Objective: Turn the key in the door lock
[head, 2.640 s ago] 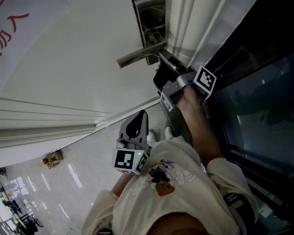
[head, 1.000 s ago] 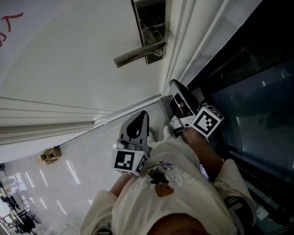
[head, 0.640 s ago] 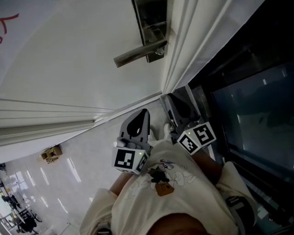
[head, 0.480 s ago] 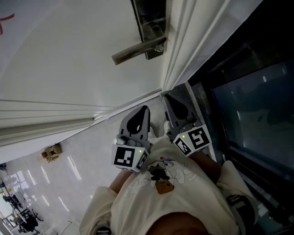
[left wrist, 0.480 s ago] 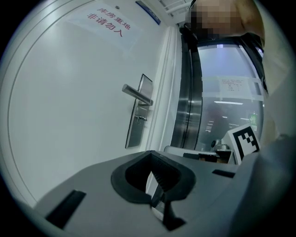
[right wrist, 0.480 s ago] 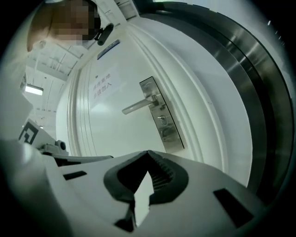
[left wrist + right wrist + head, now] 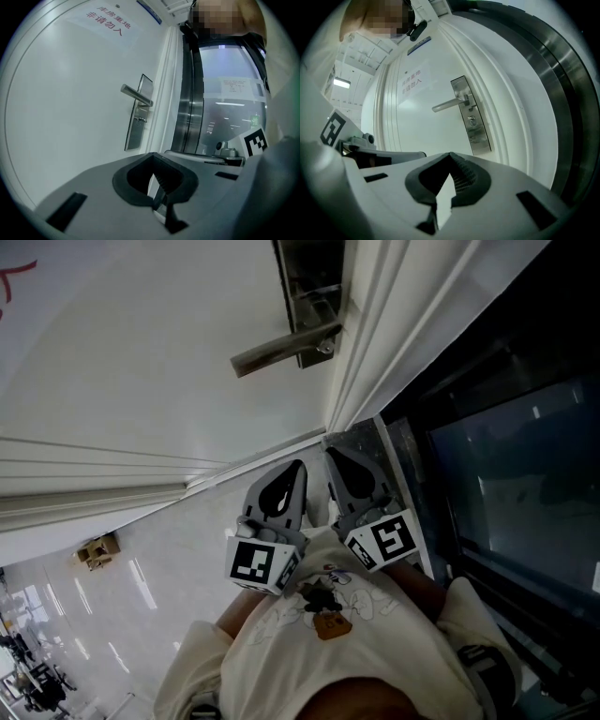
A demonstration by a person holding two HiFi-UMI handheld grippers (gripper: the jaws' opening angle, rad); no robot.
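Nearest us, the left gripper [image 7: 298, 468] and right gripper [image 7: 333, 456] sit side by side, each with jaws together on nothing. Farther off, well apart from both, the key [image 7: 472, 121] sits in the steel lock plate [image 7: 481, 138], below the lever handle [image 7: 272, 352] on the white door [image 7: 141, 362]

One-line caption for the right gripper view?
Shut, empty right gripper facing the white door, lever handle and key in its lock.
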